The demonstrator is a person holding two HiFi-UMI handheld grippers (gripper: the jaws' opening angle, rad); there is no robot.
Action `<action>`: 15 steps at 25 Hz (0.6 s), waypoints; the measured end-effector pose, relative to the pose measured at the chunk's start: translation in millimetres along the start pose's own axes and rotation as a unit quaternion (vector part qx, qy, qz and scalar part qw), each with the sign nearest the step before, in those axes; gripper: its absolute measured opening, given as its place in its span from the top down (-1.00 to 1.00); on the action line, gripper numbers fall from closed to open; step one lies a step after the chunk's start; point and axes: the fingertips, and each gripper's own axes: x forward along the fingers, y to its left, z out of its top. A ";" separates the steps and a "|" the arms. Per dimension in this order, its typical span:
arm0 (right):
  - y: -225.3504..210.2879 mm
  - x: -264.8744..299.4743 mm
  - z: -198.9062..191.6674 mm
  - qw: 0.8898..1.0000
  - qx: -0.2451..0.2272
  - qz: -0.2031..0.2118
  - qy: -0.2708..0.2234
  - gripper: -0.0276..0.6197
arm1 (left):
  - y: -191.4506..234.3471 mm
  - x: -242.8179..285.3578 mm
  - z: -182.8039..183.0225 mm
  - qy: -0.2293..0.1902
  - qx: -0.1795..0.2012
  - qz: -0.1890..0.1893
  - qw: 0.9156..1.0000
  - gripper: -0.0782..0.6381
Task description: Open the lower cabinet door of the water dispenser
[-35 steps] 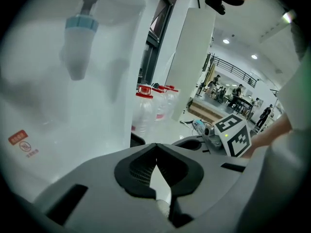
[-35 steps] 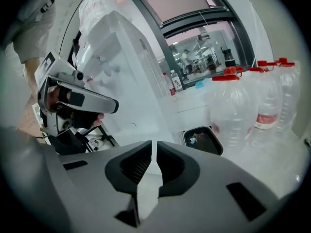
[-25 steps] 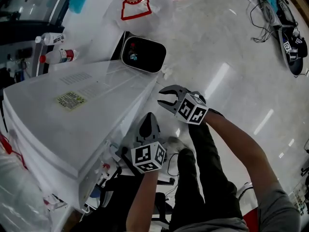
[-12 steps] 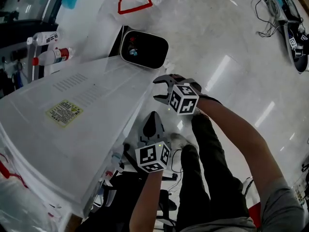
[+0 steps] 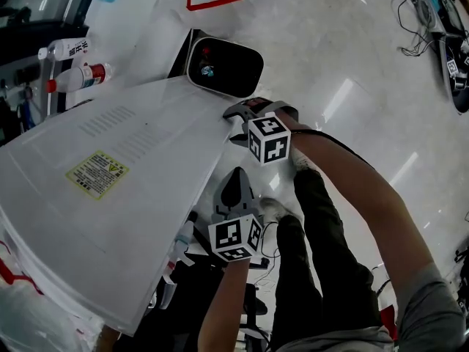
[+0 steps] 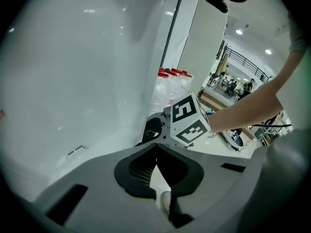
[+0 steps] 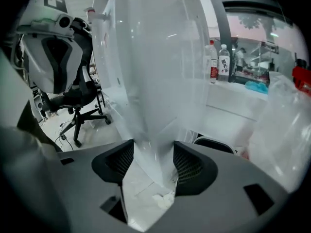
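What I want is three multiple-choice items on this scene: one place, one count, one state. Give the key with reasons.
1. Where is the right gripper?
A at the water dispenser's edge
B over the red frame
C on the floor cables

2. How many small bottles stand beyond the dispenser?
A one
B two
C four

3. How are the left gripper's jaws?
A shut, empty
B wide apart
C shut on a bottle

Key:
1 A, its opening jaws straddle the white edge without pressing on it.
2 B, two stand side by side.
3 A, the pads meet with nothing between them.
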 end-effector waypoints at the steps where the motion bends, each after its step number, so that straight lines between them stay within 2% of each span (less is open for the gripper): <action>1: -0.7 -0.6 -0.9 1.000 0.002 -0.001 -0.002 0.14 | 0.7 0.3 -0.6 -0.001 -0.003 0.001 1.000 0.76; 15: 8.0 -7.2 -7.7 0.999 0.031 -0.024 -0.010 0.25 | -4.3 -7.9 -16.7 0.000 -0.021 0.007 1.000 0.76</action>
